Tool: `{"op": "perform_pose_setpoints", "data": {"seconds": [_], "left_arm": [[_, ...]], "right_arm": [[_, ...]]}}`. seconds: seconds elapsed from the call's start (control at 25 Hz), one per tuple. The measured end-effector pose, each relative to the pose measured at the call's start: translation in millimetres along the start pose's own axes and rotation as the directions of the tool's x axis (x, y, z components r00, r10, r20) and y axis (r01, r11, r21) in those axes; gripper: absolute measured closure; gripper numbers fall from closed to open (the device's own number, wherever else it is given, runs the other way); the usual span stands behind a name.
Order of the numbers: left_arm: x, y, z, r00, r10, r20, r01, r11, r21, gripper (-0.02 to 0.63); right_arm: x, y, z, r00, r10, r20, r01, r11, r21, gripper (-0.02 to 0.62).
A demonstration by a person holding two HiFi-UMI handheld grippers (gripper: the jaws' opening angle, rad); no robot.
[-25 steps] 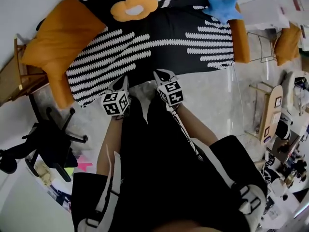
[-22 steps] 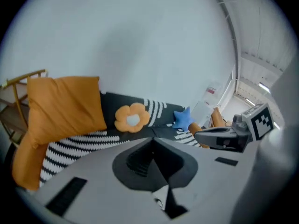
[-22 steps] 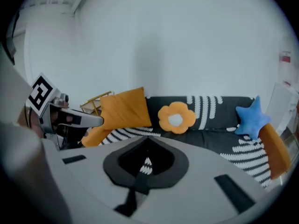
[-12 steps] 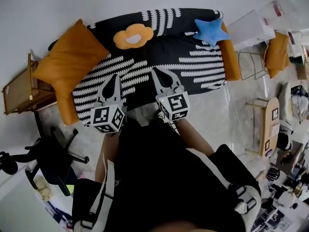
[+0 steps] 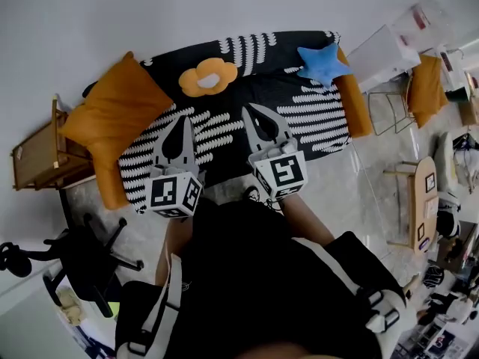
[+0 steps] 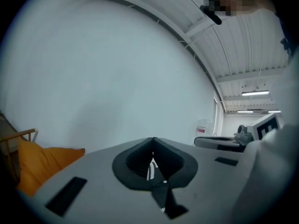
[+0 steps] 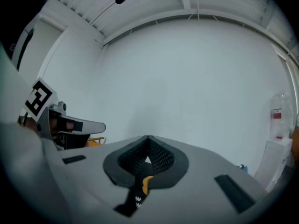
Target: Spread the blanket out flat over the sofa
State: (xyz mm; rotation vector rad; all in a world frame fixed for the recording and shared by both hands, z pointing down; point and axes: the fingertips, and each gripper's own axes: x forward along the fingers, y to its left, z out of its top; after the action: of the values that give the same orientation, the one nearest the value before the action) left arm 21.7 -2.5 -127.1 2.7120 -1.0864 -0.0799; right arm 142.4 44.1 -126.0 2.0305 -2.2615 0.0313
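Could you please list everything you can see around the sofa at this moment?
Sofa: one, orange, under a black-and-white striped cover, against the wall.
Large cushion: one, orange, at the sofa's left end.
Flower cushion: one, orange and white, on the sofa's back.
Star cushion: one, blue, at the sofa's right end.
Wooden furniture: one, brown, left of the sofa.
Office chair: one, black, on the floor at lower left.
Wooden board: one, tan, at the right among clutter too small to name.
Blanket: one, black with white marks, pinched by both grippers.
Left gripper: grey, shut on the blanket.
Right gripper: grey, shut on the blanket.
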Motion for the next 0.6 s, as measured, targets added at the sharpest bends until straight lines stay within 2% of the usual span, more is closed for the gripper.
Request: {"op": "perform_pose_setpoints", "data": {"seconds": [0.16,0.32,0.44,0.6], "left_arm": [[-5.4,-11.7,2.8,1.000,-0.018,-0.001,0.018,0.996,0.084,0.584],[-8.7,-14.1,-1.2,1.000,-0.012,-0.016,0.014,0.993,0.116,0.583],[-14.0,-17.1,-5.0,1.000,-0.017,-0.025,0.020,0.994,0.104,0.583],[-17.2,-17.0,-4.5,1.000,-0.020,-0.020,0.021,0.998,0.060,0.583]], "right_arm": [[-9.4,-7.3,5.0,1.000,-0.023,0.017,0.023,1.000,-0.015,0.588],[-14.0,-11.2,4.2,0.999,-0.031,0.014,0.032,0.999,-0.031,0.588],[-18.5,-9.8,-1.4,1.000,-0.027,-0.016,0.027,1.000,-0.008,0.588],[-21.5,-7.1,4.9,0.999,-0.028,0.021,0.029,0.999,-0.039,0.588]]}}
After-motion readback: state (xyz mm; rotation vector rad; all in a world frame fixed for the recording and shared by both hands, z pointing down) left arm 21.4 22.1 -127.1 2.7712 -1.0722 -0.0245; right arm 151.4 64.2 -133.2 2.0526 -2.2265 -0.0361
